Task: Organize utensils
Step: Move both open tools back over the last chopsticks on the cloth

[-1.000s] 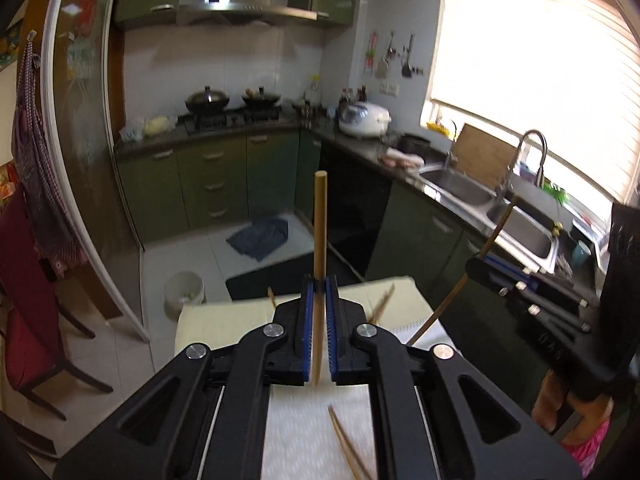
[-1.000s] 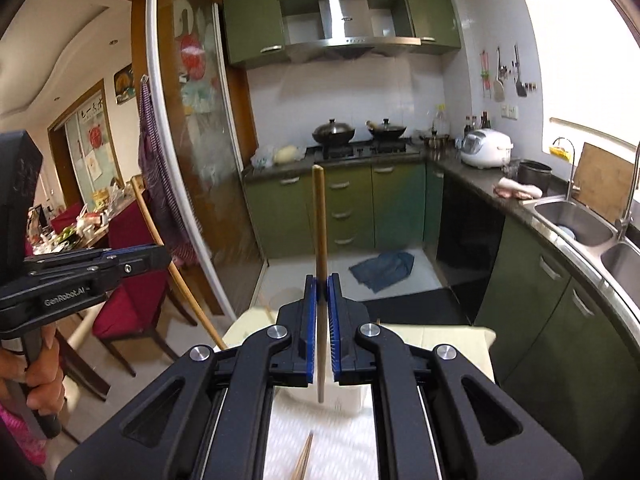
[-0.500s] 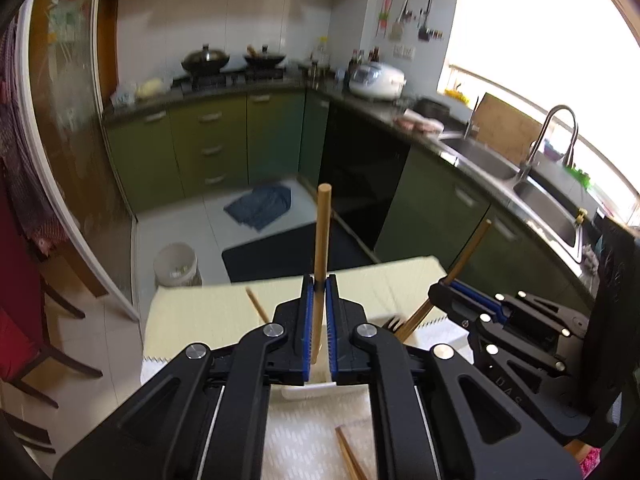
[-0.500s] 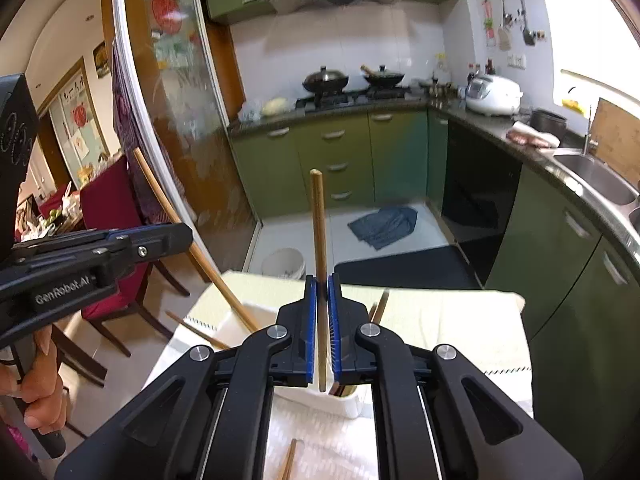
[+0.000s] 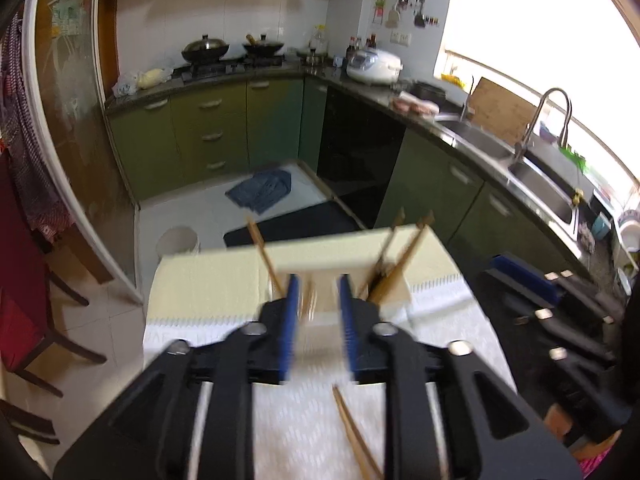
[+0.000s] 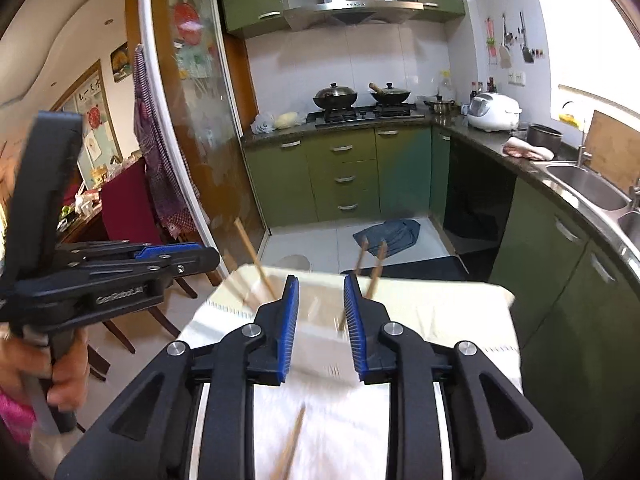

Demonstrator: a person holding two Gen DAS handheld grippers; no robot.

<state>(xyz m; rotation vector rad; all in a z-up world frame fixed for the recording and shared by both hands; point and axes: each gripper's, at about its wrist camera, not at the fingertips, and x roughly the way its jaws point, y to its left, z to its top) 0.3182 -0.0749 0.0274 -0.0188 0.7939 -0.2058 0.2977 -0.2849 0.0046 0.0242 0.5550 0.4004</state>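
My left gripper [image 5: 319,280] hangs over a white container [image 5: 320,308] on the table, its jaws opening. A blurred wooden chopstick [image 5: 308,300] stands loose between the blue pads, low in the container. My right gripper [image 6: 321,278] is over the same container [image 6: 316,332], jaws also opening, with a blurred chopstick [image 6: 342,320] slipping down beside its right pad. Other chopsticks lean out of the container, one to the left [image 5: 260,248] and two to the right [image 5: 400,248]. Each gripper shows in the other's view, the right one [image 5: 552,312] and the left one [image 6: 176,256].
A pair of chopsticks [image 5: 352,432] lies on the white cloth [image 5: 460,320] just below my left gripper, and one [image 6: 292,440] shows under the right gripper. A pale yellow cloth [image 5: 208,280] covers the table's far end. Beyond are kitchen cabinets and a red chair [image 6: 128,208].
Both grippers have sunk toward the container. Each was shut on an upright chopstick; both pairs of jaws have now parted and the chopsticks have dropped low between the pads.
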